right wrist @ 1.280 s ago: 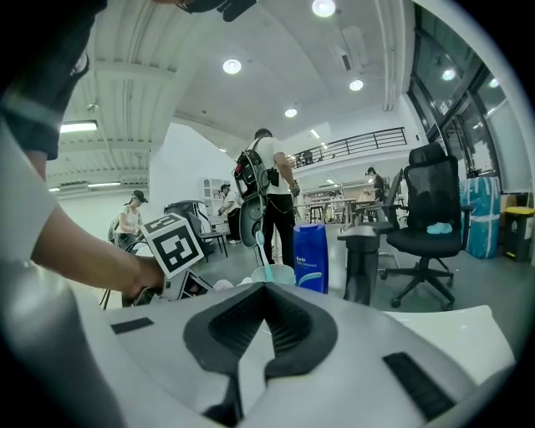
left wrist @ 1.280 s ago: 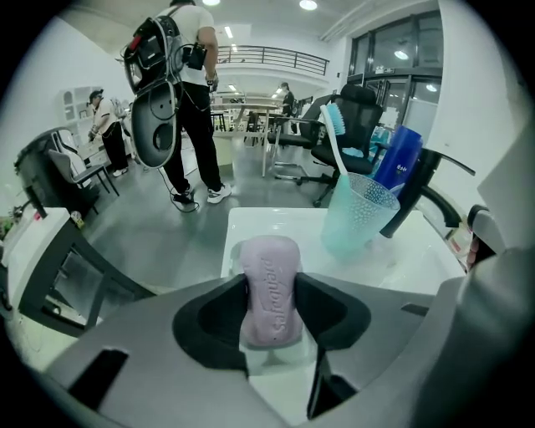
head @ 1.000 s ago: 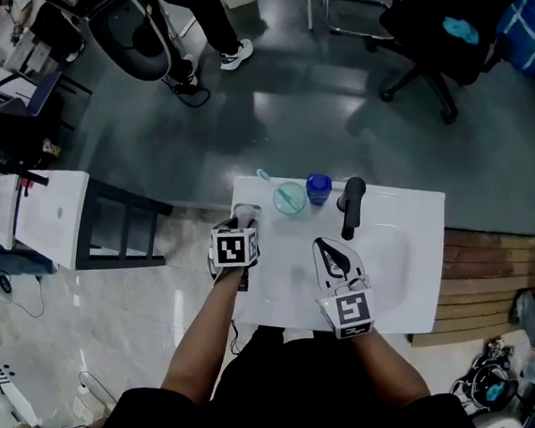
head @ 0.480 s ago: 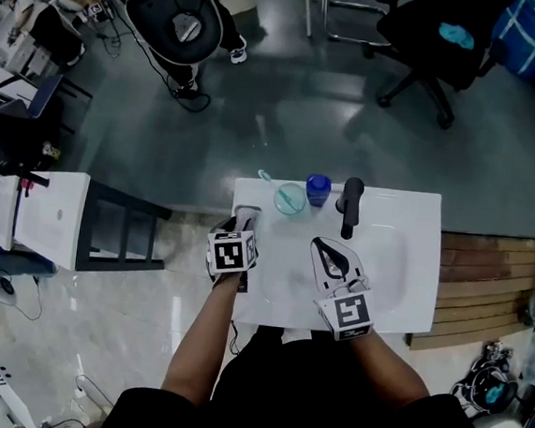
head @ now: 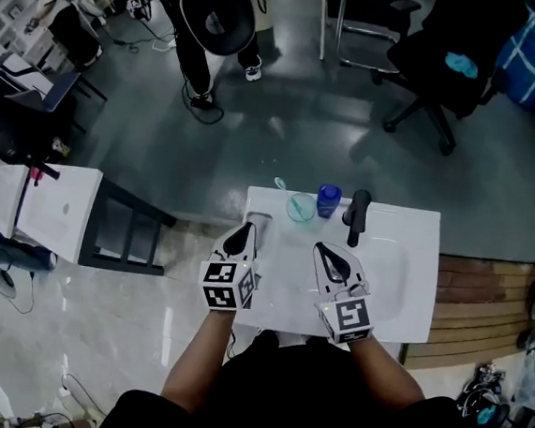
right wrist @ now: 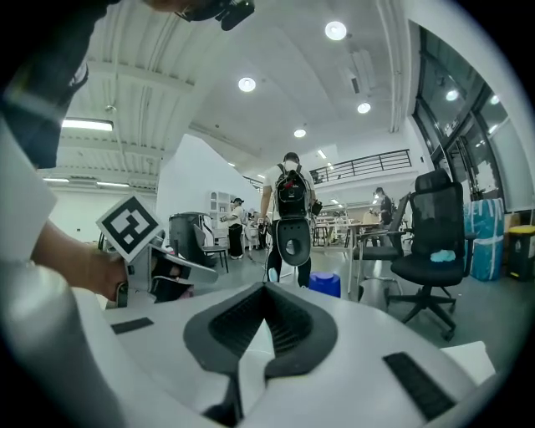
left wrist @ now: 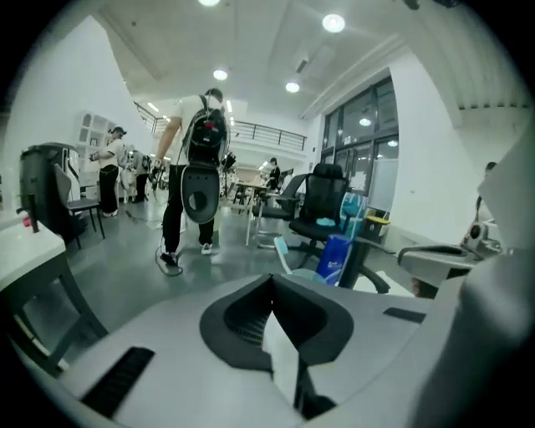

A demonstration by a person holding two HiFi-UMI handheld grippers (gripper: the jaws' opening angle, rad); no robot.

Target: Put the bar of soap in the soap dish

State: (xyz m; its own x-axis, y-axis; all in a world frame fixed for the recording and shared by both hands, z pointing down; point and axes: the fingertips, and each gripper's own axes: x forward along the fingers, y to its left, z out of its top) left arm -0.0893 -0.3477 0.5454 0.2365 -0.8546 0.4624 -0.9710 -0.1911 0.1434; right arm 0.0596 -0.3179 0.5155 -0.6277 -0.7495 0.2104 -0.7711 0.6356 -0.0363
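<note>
After jaws closed empty, L gripper (head: 245,234) rose.

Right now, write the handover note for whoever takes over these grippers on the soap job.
Left gripper: fingers have just been closing and are shut on nothing, above the left edge of the sink.
Right gripper: fingers together, empty, over the basin.
Soap dish: back-left corner of the sink, beside the cup.
A pale shape in it may be the bar of soap; too small to confirm.
Done: probably the placing. Left: check the dish, then pull both grippers back.
</note>
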